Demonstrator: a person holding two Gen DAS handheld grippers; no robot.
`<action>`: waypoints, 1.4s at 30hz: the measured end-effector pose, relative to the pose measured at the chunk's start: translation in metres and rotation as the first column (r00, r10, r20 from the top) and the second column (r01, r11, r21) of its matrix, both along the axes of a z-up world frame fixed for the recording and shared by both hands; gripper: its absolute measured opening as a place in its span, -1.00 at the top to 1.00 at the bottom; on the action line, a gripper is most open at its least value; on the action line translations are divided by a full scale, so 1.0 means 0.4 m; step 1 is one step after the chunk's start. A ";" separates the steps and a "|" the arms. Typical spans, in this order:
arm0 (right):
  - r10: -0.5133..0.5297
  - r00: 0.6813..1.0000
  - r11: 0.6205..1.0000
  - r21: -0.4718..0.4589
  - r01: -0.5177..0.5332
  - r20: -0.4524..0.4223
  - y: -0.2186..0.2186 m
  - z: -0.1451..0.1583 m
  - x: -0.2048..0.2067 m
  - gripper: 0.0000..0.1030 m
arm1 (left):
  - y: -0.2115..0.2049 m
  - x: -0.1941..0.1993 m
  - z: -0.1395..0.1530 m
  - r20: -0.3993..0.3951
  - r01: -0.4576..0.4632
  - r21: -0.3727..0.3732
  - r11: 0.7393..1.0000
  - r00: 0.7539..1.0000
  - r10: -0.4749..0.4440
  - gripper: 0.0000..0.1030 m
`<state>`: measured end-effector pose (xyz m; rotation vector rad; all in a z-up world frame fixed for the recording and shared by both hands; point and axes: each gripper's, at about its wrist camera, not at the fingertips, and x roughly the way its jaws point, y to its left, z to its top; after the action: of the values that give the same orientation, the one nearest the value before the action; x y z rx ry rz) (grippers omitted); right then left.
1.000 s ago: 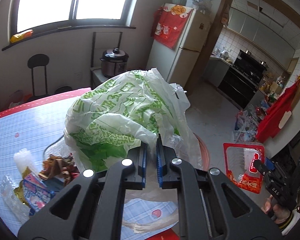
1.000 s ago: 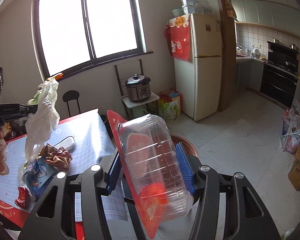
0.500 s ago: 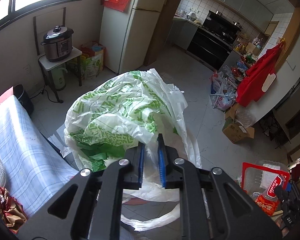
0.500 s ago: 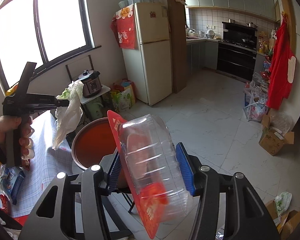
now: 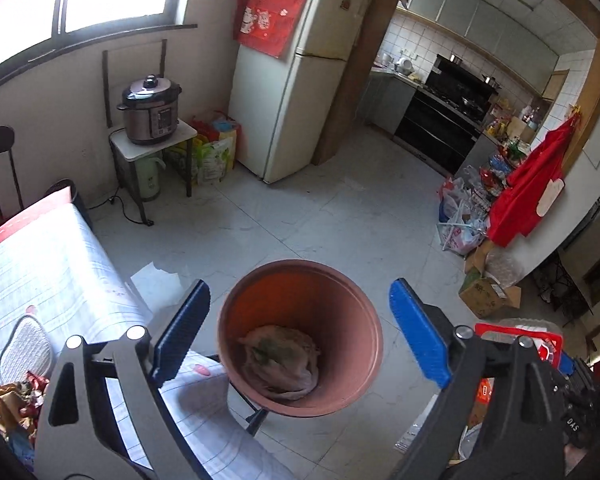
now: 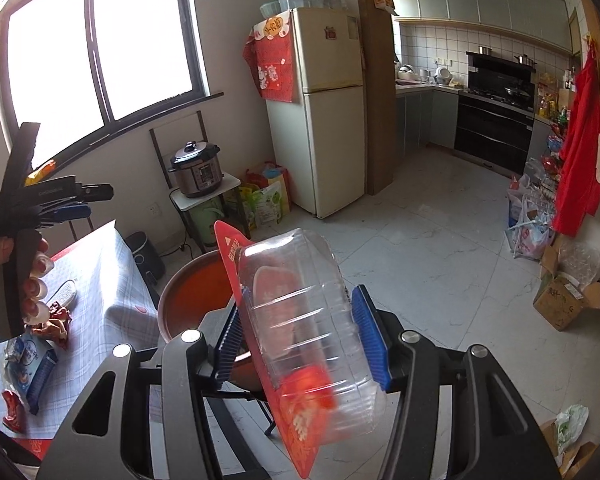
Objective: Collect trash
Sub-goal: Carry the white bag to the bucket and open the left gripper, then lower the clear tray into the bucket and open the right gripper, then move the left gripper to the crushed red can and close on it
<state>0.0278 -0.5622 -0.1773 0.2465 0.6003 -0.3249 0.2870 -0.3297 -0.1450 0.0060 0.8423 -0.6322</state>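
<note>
Hovering over the terracotta-coloured bin [image 5: 300, 338], the left gripper [image 5: 300, 332] has its two blue-padded fingers [image 5: 180, 332] spread wide with nothing between them. From its own camera the round mouth of the bin sits right in the gap between the fingers, and one crumpled plastic bag [image 5: 282, 360] lies at the bottom, well below the fingertips and touching neither.

The right gripper [image 6: 296, 332] is clamped on a clear plastic package [image 6: 300, 320] with a red card backing. The one package stands tilted between the two blue pads; the left pad presses the red card side and the right pad the clear bulge. Its top edge leans toward the bin, whose rim [image 6: 180, 280] shows just behind and to the left of the package, with the package not over the opening as far as I can tell. In the left camera the same package [image 5: 516, 340] appears low at the right, beside the bin and apart from it.

One bin, one bag in it, one package in hand. On the checked tablecloth [image 6: 100, 280] beside the bin lie a few wrappers more: a blue and white packet [image 6: 36, 364], a red crumpled wrapper [image 6: 56, 320] and a small red scrap [image 6: 12, 412] near the table edge. The person's left hand [image 6: 24, 280] grips the left tool's handle above these.
</note>
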 end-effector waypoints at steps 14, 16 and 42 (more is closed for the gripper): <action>0.213 0.977 0.977 0.034 -0.213 -0.007 0.081 -0.001 0.385 -0.06 | 0.575 -0.206 0.127 0.161 -0.466 0.088 0.880 0.879 0.449 -0.89; 0.228 0.973 0.973 0.043 -0.227 -0.036 0.098 -0.010 0.438 -0.09 | 0.662 -0.246 0.139 0.172 -0.537 0.095 0.838 0.838 0.518 -0.89; 0.314 0.949 0.949 0.017 -0.315 0.013 0.502 0.125 0.370 -0.85 | 1.254 -0.532 0.102 0.090 -0.772 0.073 0.631 0.635 0.767 -0.89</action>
<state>0.1758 -0.3614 -0.1272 0.1669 0.6228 -0.0091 0.0742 0.1717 -0.1044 -0.2385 0.7364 0.2410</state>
